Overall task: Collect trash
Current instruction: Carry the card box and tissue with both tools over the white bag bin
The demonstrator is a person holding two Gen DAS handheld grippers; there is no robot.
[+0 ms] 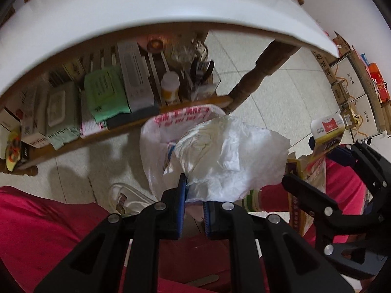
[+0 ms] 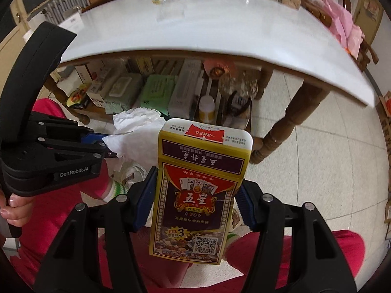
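A white-topped table is seen from below its front edge, with a crowded wooden shelf under it, as two pieces of trash are held low over a tiled floor, above the lap of a seated person in red trousers. The largest risk is judged to lie with the playing-card box, which is clamped across its width by the right gripper, the blue pads pressed on its two side faces; because much of the box stands above the pads, it could be tipped or squeezed out of the grip if it is knocked against the table edge or the other tool. A smaller risk is carried by the crumpled white tissue, pinched by only a bottom corner in the left gripper, whose jaws are drawn nearly together on it; the thin paper could be torn or slipped free. A plastic bag with red print hangs open just behind the tissue, and a drop could miss its narrow mouth. The box is shown as yellow, red and dark purple, with a torn red seal at the top; the tissue as creased and puffed.
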